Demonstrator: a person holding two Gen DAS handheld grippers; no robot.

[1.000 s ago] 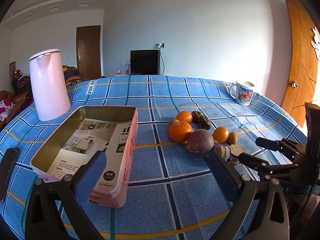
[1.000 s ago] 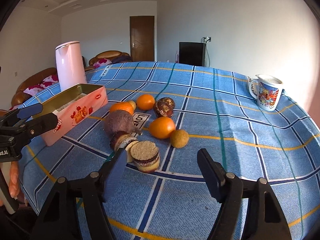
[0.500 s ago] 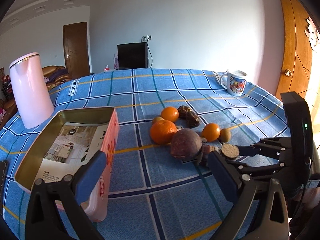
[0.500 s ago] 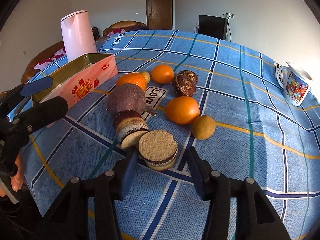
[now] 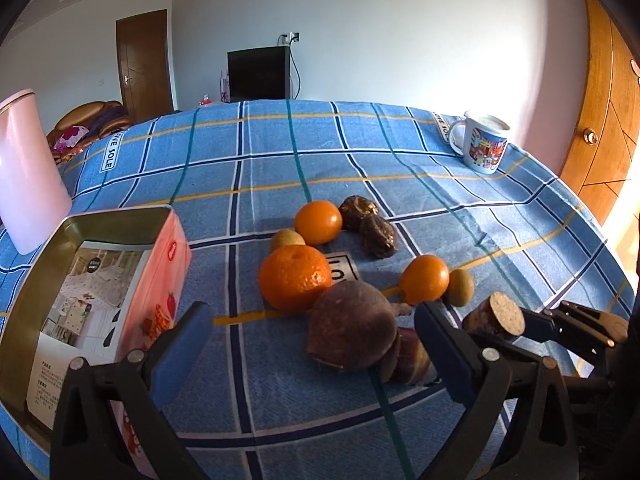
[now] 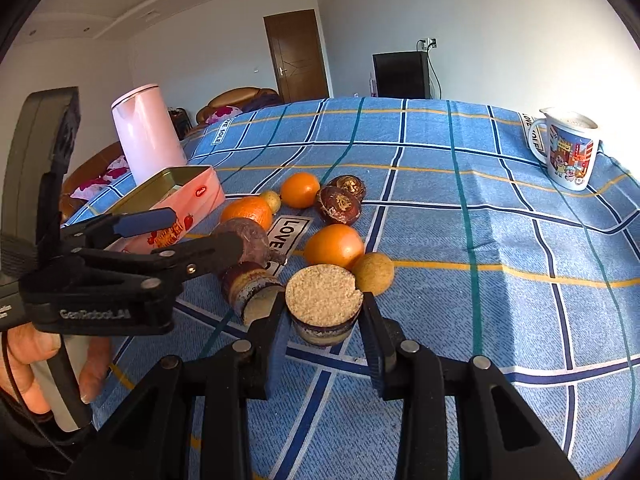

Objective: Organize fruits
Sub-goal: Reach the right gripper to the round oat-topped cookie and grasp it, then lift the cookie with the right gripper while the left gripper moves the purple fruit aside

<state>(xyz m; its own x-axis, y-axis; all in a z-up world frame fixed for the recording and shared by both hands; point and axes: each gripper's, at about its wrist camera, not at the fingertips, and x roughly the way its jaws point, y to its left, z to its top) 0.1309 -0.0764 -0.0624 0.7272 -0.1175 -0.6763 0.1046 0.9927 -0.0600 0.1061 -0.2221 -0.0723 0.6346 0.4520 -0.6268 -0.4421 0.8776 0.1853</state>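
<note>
A pile of fruit lies mid-table: a big orange (image 5: 294,276), two small oranges (image 5: 318,222) (image 5: 425,279), a purple round fruit (image 5: 352,325), two dark wrinkled fruits (image 5: 378,236) and small tan fruits (image 5: 460,287). My right gripper (image 6: 322,312) is shut on a cut fruit slice (image 6: 322,300) with a tan face, lifted slightly; it also shows in the left wrist view (image 5: 496,314). My left gripper (image 5: 312,344) is open, its fingers on either side of the purple fruit, just short of it. An open pink tin (image 5: 96,276) stands at the left.
A pink kettle (image 6: 144,132) stands behind the tin. A printed mug (image 6: 568,152) stands at the far right near the table edge. Another cut slice (image 6: 250,286) lies by the purple fruit. A blue checked cloth (image 5: 280,152) covers the table.
My right gripper has closed on the cut slice and raised it a little. My left gripper has moved right and forward toward the purple fruit, away from the tin.
</note>
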